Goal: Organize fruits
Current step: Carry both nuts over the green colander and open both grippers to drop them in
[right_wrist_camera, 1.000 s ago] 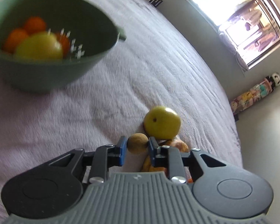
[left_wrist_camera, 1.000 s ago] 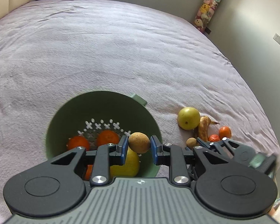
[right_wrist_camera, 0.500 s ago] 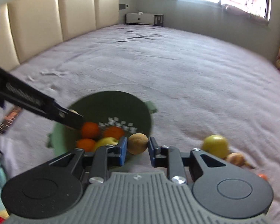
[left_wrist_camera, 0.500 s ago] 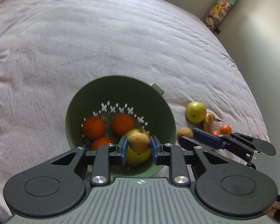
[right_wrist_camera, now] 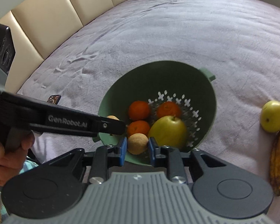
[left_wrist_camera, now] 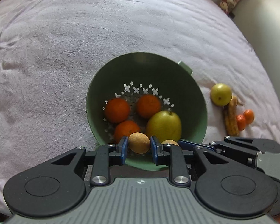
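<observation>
A green colander bowl (left_wrist_camera: 95, 97) (right_wrist_camera: 158, 64) stands on the bed, with three oranges (left_wrist_camera: 117, 110) and a yellow-green apple (left_wrist_camera: 164, 126) in it. My left gripper (left_wrist_camera: 139, 146) is shut on a small round brown fruit (left_wrist_camera: 139, 145) just above the bowl's near rim. Beside it, my right gripper (right_wrist_camera: 137, 144) is shut on a second brown fruit (right_wrist_camera: 137, 143) over the same rim. In the right wrist view the left gripper (right_wrist_camera: 114, 121) comes in from the left, its fruit (right_wrist_camera: 113, 117) partly hidden by a finger.
To the right of the bowl, on the lilac bedspread (left_wrist_camera: 65, 37), lie a yellow-green apple (left_wrist_camera: 220, 94), a browned banana (left_wrist_camera: 231, 118) and two small tangerines (left_wrist_camera: 244, 118). A phone (right_wrist_camera: 54, 99) lies near the cream headboard (right_wrist_camera: 46, 18). A hand (right_wrist_camera: 1, 149) holds the left gripper's handle.
The right gripper swung from the fruit pile over to the bowl, carrying its brown fruit. The left gripper sank closer to the bowl's near rim with its fruit.
</observation>
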`<action>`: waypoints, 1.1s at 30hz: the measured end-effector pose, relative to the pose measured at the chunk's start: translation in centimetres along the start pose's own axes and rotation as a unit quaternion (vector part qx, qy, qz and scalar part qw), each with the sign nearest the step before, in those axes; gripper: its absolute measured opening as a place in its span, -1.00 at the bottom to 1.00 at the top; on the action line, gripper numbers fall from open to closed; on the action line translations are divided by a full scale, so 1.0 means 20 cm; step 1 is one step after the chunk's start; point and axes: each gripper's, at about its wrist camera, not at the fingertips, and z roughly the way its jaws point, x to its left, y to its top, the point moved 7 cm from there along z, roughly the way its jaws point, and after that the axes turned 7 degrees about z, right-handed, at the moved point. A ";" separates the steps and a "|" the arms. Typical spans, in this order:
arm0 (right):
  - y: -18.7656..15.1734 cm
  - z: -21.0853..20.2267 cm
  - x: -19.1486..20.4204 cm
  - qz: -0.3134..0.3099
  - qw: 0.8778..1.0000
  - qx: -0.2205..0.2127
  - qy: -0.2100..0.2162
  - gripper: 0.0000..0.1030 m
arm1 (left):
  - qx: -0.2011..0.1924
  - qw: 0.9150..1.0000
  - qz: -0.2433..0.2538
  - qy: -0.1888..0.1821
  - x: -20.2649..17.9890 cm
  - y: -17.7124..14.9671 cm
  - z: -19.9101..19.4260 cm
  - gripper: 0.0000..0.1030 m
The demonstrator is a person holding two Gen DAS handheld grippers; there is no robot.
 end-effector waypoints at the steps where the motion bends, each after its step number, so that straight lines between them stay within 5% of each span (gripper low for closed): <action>1: 0.00 0.01 0.00 0.001 1.000 0.004 0.001 -0.58 | 0.003 1.000 0.008 0.002 -0.01 0.00 0.01 -0.45; 26: -0.03 0.15 -0.04 0.021 0.998 0.059 -0.020 -0.58 | 0.046 0.996 0.065 0.037 -0.02 -0.01 0.19 -0.45; 33: -0.03 0.14 -0.05 0.025 0.998 0.058 -0.021 -0.56 | 0.048 0.996 0.058 0.042 -0.01 -0.01 0.18 -0.21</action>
